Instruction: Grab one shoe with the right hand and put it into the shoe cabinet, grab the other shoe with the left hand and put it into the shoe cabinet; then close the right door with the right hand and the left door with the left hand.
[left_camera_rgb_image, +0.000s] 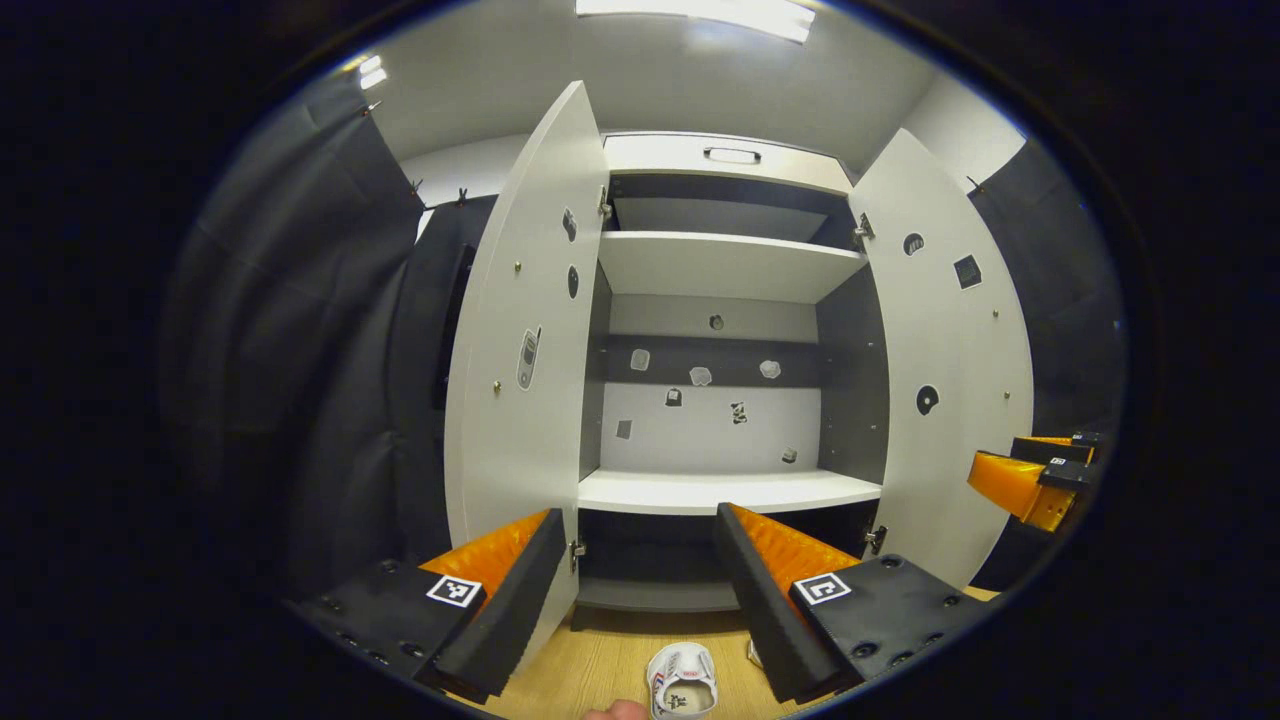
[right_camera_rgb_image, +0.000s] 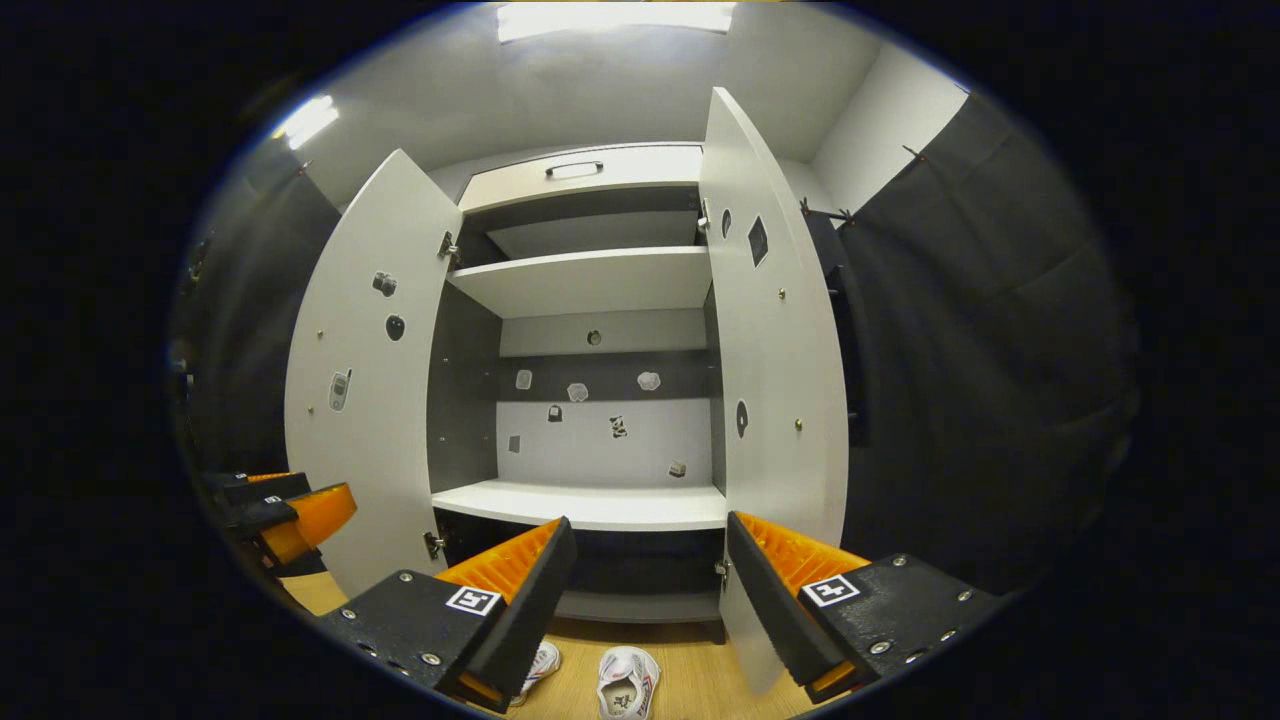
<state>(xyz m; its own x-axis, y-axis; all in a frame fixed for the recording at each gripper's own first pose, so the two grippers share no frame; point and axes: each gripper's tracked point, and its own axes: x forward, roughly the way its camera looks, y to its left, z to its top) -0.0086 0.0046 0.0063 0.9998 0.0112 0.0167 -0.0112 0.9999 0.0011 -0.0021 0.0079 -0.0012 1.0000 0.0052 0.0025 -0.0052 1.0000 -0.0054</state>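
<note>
The shoe cabinet (left_camera_rgb_image: 730, 490) (right_camera_rgb_image: 590, 505) stands ahead with both doors swung wide. Its left door (left_camera_rgb_image: 520, 350) (right_camera_rgb_image: 365, 390) and right door (left_camera_rgb_image: 945, 350) (right_camera_rgb_image: 780, 380) are white. The shelves inside are bare. A white shoe (left_camera_rgb_image: 682, 682) (right_camera_rgb_image: 627, 683) lies on the wooden floor in front, below the fingers. A second white shoe (right_camera_rgb_image: 540, 668) peeks out beside my right gripper's left finger. My left gripper (left_camera_rgb_image: 635, 580) is open, held above the floor. My right gripper (right_camera_rgb_image: 645, 590) is open too, and it shows at the far right (left_camera_rgb_image: 1040, 478) of the left gripper view.
Black cloth walls (left_camera_rgb_image: 330, 330) (right_camera_rgb_image: 980, 350) flank the cabinet on both sides. A drawer with a handle (left_camera_rgb_image: 732, 155) tops the cabinet. Small stickers dot the back panel and doors. A fingertip (left_camera_rgb_image: 615, 711) shows at the bottom edge.
</note>
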